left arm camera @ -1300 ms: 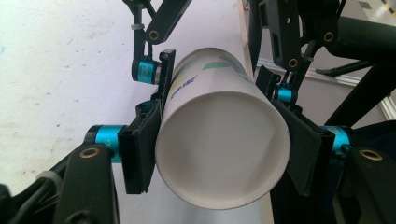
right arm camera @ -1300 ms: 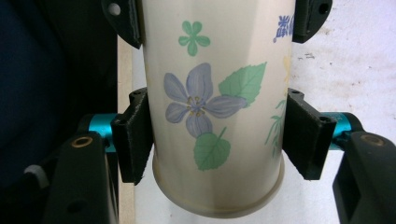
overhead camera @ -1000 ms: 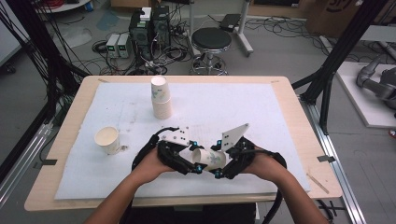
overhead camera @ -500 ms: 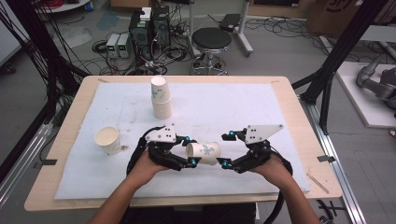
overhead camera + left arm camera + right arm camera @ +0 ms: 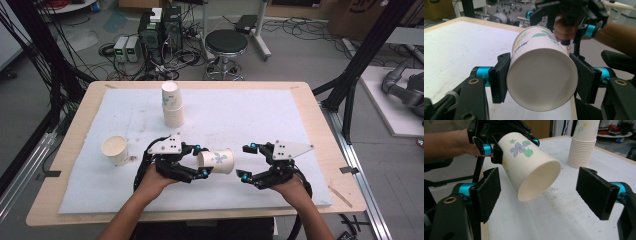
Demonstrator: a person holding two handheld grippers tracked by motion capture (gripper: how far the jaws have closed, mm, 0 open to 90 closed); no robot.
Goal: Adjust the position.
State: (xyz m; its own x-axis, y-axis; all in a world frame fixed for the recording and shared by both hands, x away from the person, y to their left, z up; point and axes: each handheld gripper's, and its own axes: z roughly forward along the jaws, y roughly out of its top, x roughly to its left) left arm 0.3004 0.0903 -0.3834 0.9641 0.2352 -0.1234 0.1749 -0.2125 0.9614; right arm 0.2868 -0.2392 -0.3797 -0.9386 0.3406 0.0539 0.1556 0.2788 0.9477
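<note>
A flowered white paper cup [image 5: 218, 161] lies on its side above the white mat, with my left gripper [image 5: 202, 161] shut on its base end. In the left gripper view the pads [image 5: 500, 77] press both sides of the cup [image 5: 541, 77], whose bottom faces the camera. My right gripper [image 5: 244, 162] stands open just right of the cup's mouth; its jaws have just been opening and nothing is between them. In the right gripper view the cup [image 5: 529, 167] hangs mouth-first ahead of the wide jaws, apart from the pads [image 5: 487, 193].
A tall stack of paper cups [image 5: 172, 105] stands mouth-down at the mat's back centre. A single upright cup [image 5: 115, 150] sits at the left. The white mat [image 5: 260, 115] covers most of the wooden table [image 5: 320, 120]. Cables and a stool lie beyond the far edge.
The right gripper has drawn away to the right from the cup, which stays in the left gripper. The left hand has barely moved.
</note>
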